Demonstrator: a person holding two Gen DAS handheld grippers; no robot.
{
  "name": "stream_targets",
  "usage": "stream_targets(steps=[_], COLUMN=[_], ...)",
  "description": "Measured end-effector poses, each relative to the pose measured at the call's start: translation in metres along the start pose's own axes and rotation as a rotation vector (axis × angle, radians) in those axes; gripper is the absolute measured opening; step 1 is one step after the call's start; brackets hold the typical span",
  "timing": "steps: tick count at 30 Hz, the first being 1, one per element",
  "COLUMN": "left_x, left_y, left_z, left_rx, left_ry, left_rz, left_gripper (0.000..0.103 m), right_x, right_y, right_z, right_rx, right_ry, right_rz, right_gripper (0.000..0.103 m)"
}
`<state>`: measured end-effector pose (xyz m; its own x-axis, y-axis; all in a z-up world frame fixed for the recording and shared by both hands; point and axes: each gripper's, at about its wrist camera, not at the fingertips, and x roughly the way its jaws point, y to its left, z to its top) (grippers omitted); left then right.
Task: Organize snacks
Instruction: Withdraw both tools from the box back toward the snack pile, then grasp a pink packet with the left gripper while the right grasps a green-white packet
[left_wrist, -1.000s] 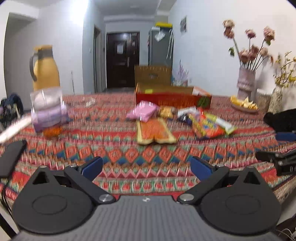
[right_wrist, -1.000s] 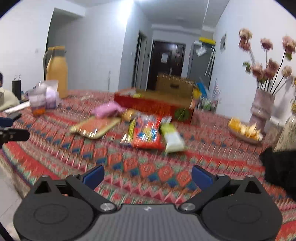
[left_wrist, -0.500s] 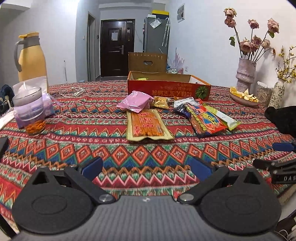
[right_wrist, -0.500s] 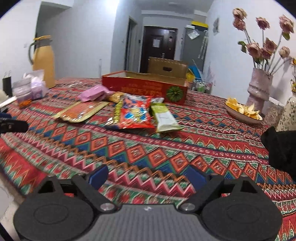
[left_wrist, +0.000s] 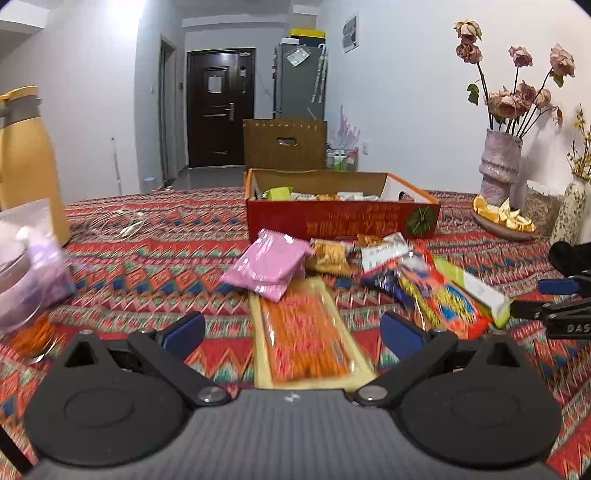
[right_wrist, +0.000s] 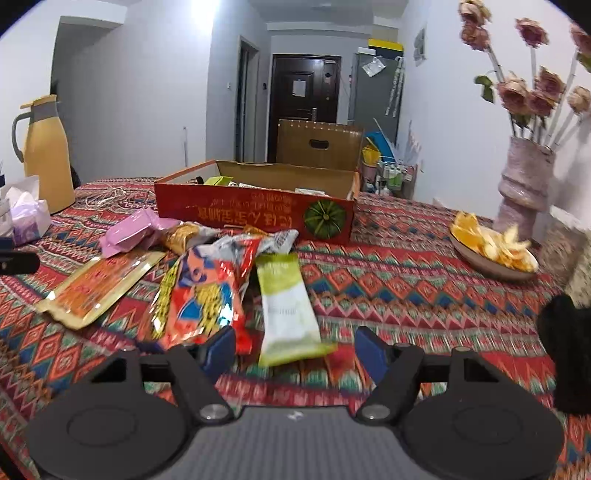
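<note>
Two grippers: both spread wide as I see them, nothing between the fingers.
Left gripper (left_wrist: 291, 328): I have it low over the long orange snack pack (left_wrist: 304, 339).
Right gripper (right_wrist: 295, 347): I hold it at the near end of the green-and-white packet (right_wrist: 286, 306).
Loose snacks: pink packet (left_wrist: 269, 269) and red-and-yellow bag (right_wrist: 207, 291) lie on the patterned tablecloth (right_wrist: 406, 288).
Red box (right_wrist: 255, 212): open, just behind the pile, a few packets inside.

Left black two-finger gripper (left_wrist: 292, 329): matte ribbed grey-black housing, two round black discs, silver pivot screws, blue rectangular finger pads (left_wrist: 183, 331). Right black two-finger gripper (right_wrist: 295, 350): identical build, blue pads (right_wrist: 220, 350), small white centre marking
</note>
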<state>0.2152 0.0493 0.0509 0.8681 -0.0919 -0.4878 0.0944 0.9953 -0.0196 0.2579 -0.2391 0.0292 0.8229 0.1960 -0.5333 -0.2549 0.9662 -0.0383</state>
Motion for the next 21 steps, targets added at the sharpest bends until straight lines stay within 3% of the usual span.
stream_targets(steps=[4,7,14,18,19,20,21], left_x=[0.037,0.074,0.152,0.167,0.168,0.168,0.168], left_y=[0.006,0.015,0.030,0.044,0.045,0.046,0.047], left_z=[0.020,0.033,0.045,0.041,0.040,0.039,0.040], left_rx=[0.021,0.042,0.110,0.049,0.042,0.043,0.051], left_ry=[0.036,0.082,0.154,0.132,0.124,0.118,0.114], left_rz=[-0.031,-0.029,-0.046,-0.105,-0.116,-0.123,-0.133], left_gripper=[0.101,0.086,0.087,0.087,0.084,0.072,0.066], right_x=[0.035,0.067,0.107,0.109,0.109,0.110,0.111], right_y=[-0.003,-0.009,-0.013,-0.024,-0.026,-0.026,-0.025], right_z=[0.016,0.023,0.023,0.021,0.020,0.020,0.020], right_rx=[-0.008,0.036,0.082,0.144,0.154,0.155,0.147], right_ry=[0.016,0.059,0.088,0.083,0.082,0.082,0.084], right_rz=[0.034,0.062,0.061,0.054,0.057,0.057,0.051], right_gripper=[0.068,0.056,0.042,0.039,0.039,0.039,0.039])
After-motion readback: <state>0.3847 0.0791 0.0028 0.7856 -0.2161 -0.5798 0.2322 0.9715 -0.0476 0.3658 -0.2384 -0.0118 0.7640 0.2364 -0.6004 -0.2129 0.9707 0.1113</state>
